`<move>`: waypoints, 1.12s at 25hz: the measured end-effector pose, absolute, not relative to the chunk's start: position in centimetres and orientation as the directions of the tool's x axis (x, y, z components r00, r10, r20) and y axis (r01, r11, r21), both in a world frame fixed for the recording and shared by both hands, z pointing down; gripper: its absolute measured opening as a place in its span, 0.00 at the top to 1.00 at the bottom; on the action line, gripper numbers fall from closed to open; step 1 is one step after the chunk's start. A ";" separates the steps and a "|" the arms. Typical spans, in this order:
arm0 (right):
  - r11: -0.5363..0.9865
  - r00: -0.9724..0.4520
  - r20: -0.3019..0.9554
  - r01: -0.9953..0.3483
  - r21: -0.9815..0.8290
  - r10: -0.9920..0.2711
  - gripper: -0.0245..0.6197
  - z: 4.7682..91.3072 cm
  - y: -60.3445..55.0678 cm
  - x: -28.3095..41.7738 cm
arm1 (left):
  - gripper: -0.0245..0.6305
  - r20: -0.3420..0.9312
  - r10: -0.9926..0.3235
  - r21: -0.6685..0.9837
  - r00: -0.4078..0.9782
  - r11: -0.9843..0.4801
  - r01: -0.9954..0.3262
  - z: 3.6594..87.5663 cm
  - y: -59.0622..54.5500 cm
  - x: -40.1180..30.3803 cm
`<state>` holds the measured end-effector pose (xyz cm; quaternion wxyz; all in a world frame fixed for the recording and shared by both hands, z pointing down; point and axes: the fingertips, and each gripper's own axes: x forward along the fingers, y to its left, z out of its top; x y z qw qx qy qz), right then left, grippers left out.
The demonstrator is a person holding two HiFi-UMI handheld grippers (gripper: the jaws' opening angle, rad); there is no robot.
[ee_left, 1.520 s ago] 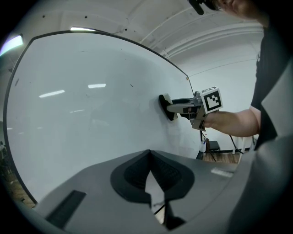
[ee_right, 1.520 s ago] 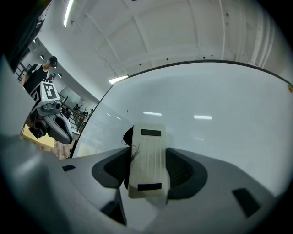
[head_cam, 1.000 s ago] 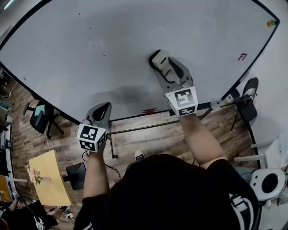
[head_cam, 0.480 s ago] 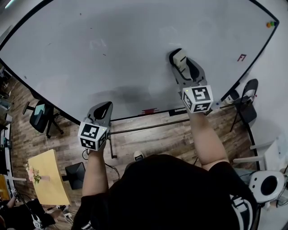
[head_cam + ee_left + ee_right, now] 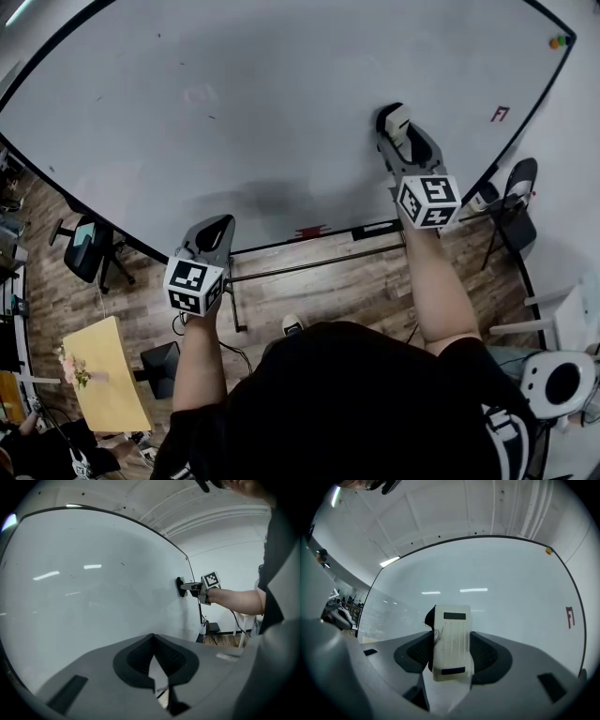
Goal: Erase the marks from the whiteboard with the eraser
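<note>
The whiteboard (image 5: 234, 112) fills the upper head view. A small red mark (image 5: 501, 114) sits near its right edge, and another red mark (image 5: 310, 231) lies at the bottom edge. My right gripper (image 5: 394, 118) is shut on a white eraser (image 5: 397, 120) pressed against the board, left of the red mark. In the right gripper view the eraser (image 5: 451, 641) stands between the jaws, with the red mark (image 5: 569, 617) to the right. My left gripper (image 5: 215, 228) hangs at the board's lower edge, jaws together and holding nothing (image 5: 152, 641).
Faint smudges (image 5: 199, 94) remain at the board's upper left. Coloured magnets (image 5: 558, 41) sit in the top right corner. Below the board stand a swivel chair (image 5: 84, 246), a yellow table (image 5: 101, 375), a black chair (image 5: 514, 202) and a white stool (image 5: 558, 380).
My right gripper has slid the eraser to the right along the board, closer to the red mark. The left gripper has stayed in place.
</note>
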<state>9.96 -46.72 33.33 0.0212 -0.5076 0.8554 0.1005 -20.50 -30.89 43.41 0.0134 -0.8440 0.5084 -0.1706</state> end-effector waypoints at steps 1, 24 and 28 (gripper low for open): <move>0.461 -0.480 -0.137 -0.874 0.150 -0.866 0.60 33.4 -46.8 10.1 | 0.95 0.274 -0.862 -0.197 0.426 -0.484 -0.853 43.4 -30.9 -20.4; 0.381 -0.431 -0.162 -0.886 0.266 -0.888 0.60 32.8 -46.2 7.6 | 0.95 0.292 -0.860 -0.181 0.417 -0.478 -0.859 44.6 -30.3 -21.4; 0.383 -0.446 -0.174 -0.872 0.305 -0.878 0.60 32.3 -45.7 6.0 | 0.95 0.294 -0.862 -0.175 0.413 -0.474 -0.863 44.8 -30.1 -21.6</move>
